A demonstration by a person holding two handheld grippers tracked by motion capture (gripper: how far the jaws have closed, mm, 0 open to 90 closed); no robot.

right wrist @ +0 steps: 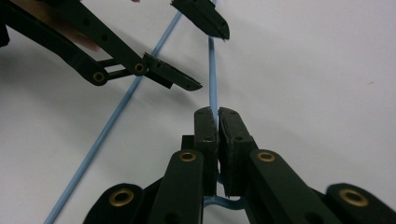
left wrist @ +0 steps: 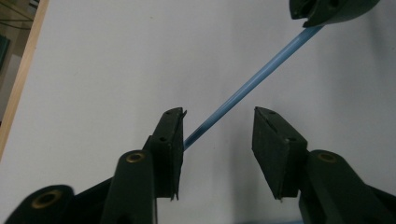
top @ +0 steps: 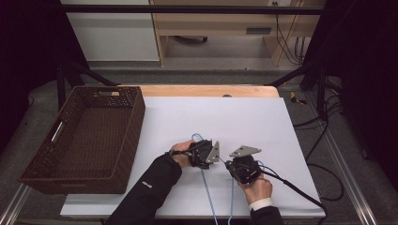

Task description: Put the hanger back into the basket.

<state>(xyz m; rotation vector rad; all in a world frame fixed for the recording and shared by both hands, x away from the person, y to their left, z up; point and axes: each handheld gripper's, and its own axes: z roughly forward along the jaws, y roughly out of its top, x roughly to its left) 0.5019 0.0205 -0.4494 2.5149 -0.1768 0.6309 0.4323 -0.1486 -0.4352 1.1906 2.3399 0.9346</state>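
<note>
Rt gripper (right wrist: 218, 116), nearest cam, jaws clamped tight on blue cable (right wrist: 212, 74) lying on white table sheet (top: 244, 117) w/ left gripper (left wrist: 217, 130) close beside, jaws half-open astride same cable, one pad touching, brown basket (top: 84, 136) well apart left.

High view: even overhead light on the white table sheet (top: 234, 117), surroundings dark, image soft and grainy. Both gripper views: dim, greyish cast, soft shadows beneath the jaws, nearest jaw parts blurred, slight vignetting at corners.
</note>
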